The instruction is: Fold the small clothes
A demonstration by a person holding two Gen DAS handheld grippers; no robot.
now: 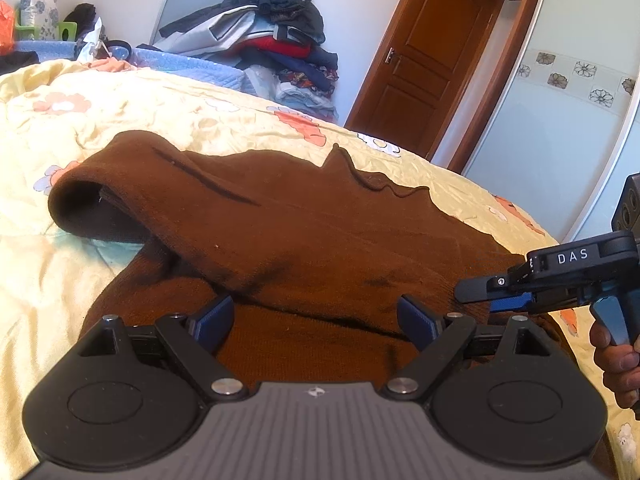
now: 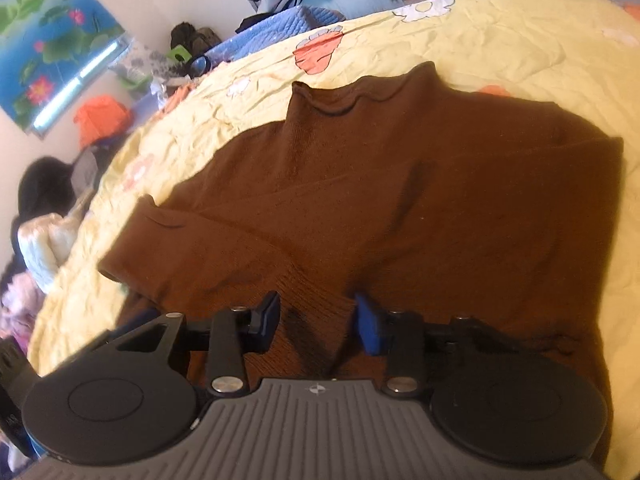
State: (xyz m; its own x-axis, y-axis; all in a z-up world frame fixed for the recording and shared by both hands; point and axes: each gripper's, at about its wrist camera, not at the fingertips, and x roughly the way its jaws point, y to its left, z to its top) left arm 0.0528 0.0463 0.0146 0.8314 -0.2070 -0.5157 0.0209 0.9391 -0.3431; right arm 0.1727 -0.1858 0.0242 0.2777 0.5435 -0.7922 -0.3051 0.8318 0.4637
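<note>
The left gripper [image 1: 314,322] hangs spread wide over the near hem of the brown sweater [image 1: 304,232], nothing between its pads. The right gripper [image 2: 316,322], at three o'clock from it, stands narrowed over the hem ribbing; whether it pinches cloth I cannot tell. The sweater lies on the yellow floral quilt [image 1: 132,120], one sleeve folded across toward nine o'clock.

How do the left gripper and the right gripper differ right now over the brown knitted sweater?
The left gripper has its fingers spread wide; the right gripper has its fingers much closer together. The left gripper frames flat cloth; the right gripper straddles a raised fold. Both point down at the near hem of the brown knitted sweater on the yellow floral bedspread, and neither clearly pinches it.
</note>
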